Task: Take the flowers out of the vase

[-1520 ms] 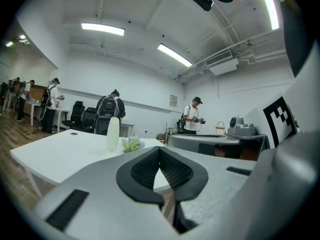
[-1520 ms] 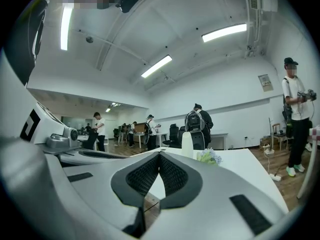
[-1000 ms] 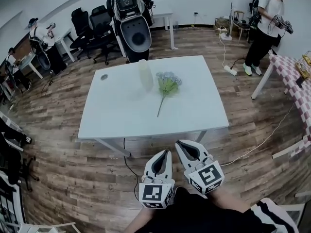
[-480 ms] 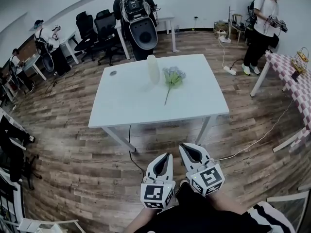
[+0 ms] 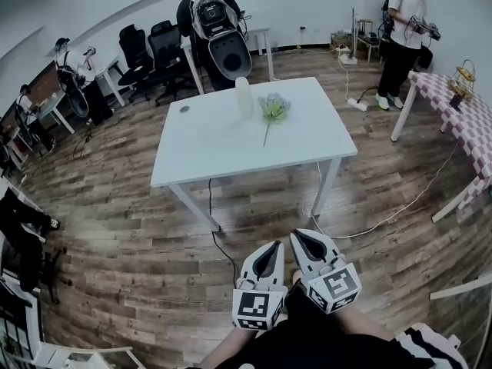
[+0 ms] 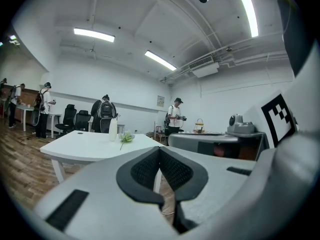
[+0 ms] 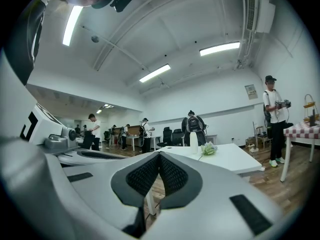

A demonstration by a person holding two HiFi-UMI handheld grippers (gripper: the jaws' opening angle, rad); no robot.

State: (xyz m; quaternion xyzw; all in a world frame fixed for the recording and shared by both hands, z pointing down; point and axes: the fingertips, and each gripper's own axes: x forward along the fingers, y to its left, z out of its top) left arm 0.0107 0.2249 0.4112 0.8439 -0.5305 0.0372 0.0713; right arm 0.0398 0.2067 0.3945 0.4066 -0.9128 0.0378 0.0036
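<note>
A bunch of pale flowers (image 5: 273, 109) with a long green stem lies flat on the white table (image 5: 231, 148), just right of an upright white vase (image 5: 244, 97). The flowers (image 6: 126, 137) and vase (image 6: 113, 129) show small in the left gripper view, and the flowers (image 7: 208, 149) and vase (image 7: 193, 142) in the right gripper view as well. My left gripper (image 5: 270, 250) and right gripper (image 5: 300, 238) hang side by side over the wooden floor, well short of the table. Both are shut with nothing between the jaws.
A person with a backpack (image 5: 211, 21) stands behind the table, near black office chairs (image 5: 146, 48). Another person (image 5: 403, 29) stands at the far right by a checkered-cloth table (image 5: 457, 118). A cable (image 5: 384, 221) runs across the floor under the table's right side.
The table with vase and flowers has drawn farther off in the head view; both grippers, shut throughout, have backed away from it together.
</note>
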